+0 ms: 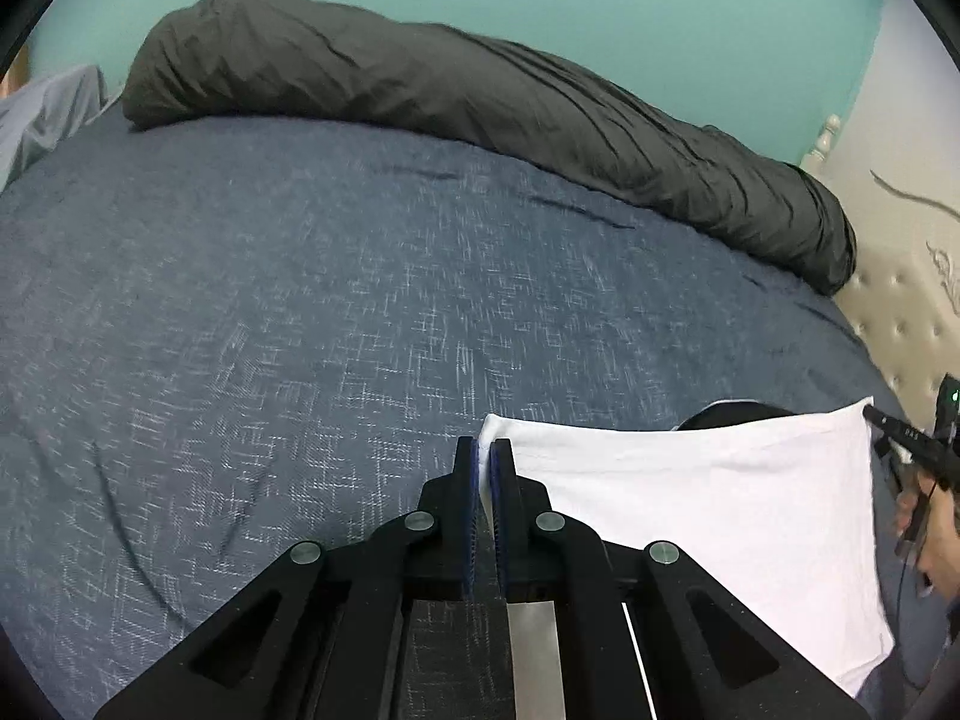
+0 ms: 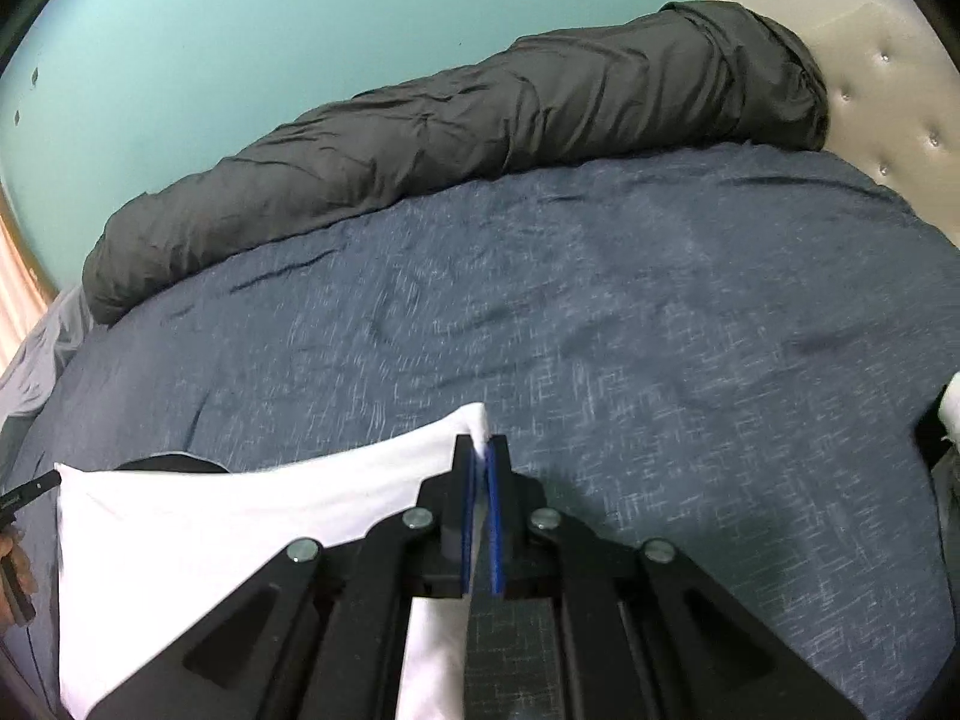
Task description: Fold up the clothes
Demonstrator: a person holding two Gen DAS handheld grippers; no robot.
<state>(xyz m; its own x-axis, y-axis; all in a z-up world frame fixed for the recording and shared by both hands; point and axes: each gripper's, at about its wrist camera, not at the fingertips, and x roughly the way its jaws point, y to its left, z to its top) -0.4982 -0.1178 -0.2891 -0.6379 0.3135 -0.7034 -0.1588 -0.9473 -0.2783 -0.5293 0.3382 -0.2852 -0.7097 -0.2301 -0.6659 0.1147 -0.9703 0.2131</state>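
A white garment (image 1: 690,492) hangs stretched between my two grippers above the blue bedspread (image 1: 300,330). My left gripper (image 1: 485,450) is shut on its left top corner. In the right wrist view the same white garment (image 2: 210,516) spreads to the left, and my right gripper (image 2: 480,450) is shut on its right top corner. A dark neckline shows along the garment's top edge in both views. The other gripper (image 1: 912,450), held in a hand, shows at the right edge of the left wrist view.
A rolled dark grey duvet (image 1: 480,108) lies along the far side of the bed by the teal wall. A beige tufted headboard (image 1: 900,312) stands at the right. Grey cloth (image 1: 48,114) lies at the far left edge.
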